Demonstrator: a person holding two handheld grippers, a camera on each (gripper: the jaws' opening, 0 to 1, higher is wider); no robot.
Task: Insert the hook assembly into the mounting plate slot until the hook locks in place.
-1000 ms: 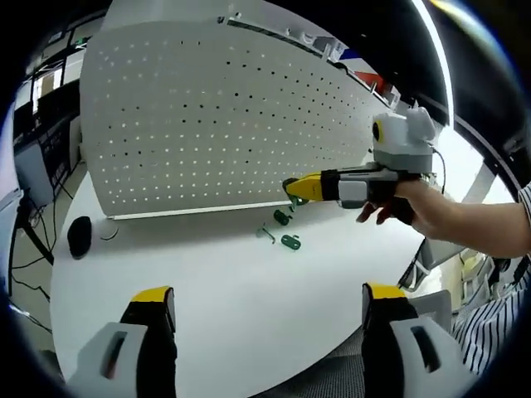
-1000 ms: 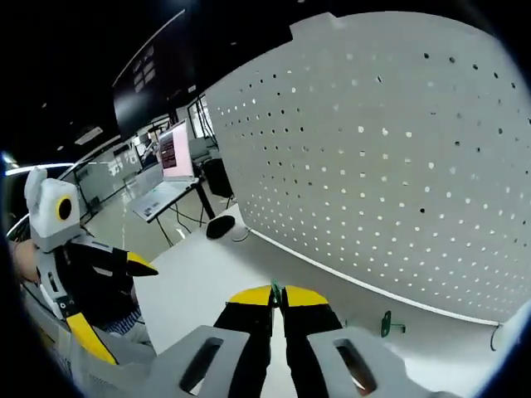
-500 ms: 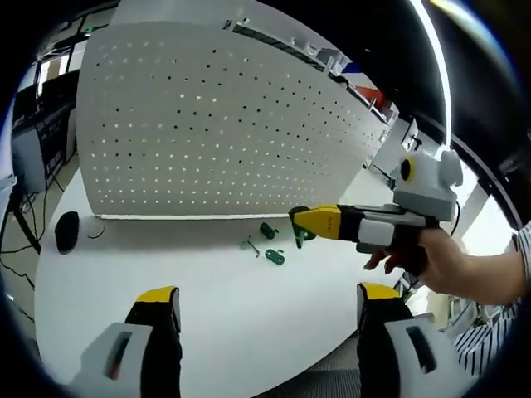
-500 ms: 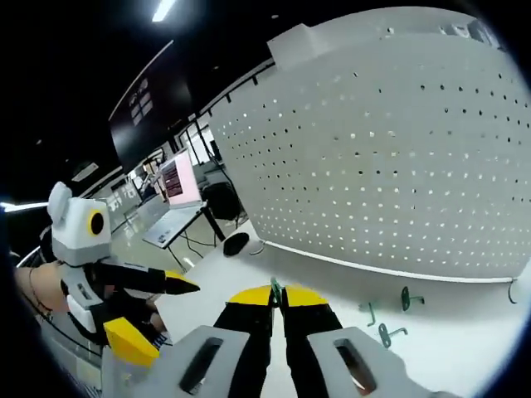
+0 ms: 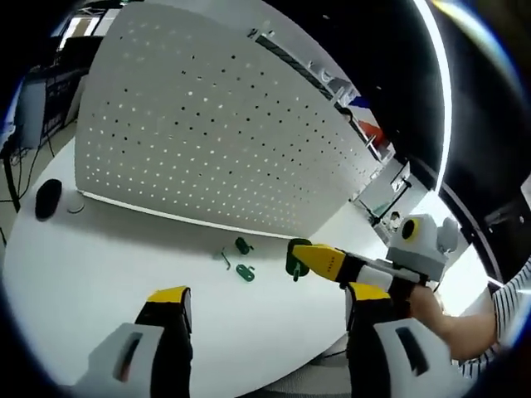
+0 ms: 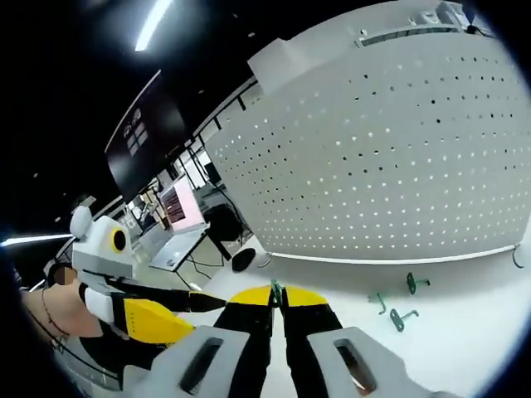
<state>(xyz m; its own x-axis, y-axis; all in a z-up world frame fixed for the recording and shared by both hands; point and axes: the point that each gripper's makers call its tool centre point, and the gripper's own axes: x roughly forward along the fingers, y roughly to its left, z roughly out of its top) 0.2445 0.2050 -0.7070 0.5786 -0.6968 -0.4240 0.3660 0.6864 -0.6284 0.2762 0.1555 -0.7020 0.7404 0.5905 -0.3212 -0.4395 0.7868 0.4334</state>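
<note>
The left tongs [image 5: 264,305] have two black jaws capped in yellow, set on pale grey bodies, each with a dark oblong slot. The right tongs [image 6: 278,297] match: black jaws, yellow tips, grey slotted housings. Seen from the left gripper view, the right tongs carry a white housing with a yellow-ringed disc. The person wears a striped sleeve [image 5: 508,308], dark lines on white.

We're over a white table [image 5: 99,274], a dark mouse [image 5: 48,197] at nine o'clock. Ceiling strip light [image 6: 153,22] glows at eleven; a lit monitor [image 6: 177,205] sits behind.
</note>
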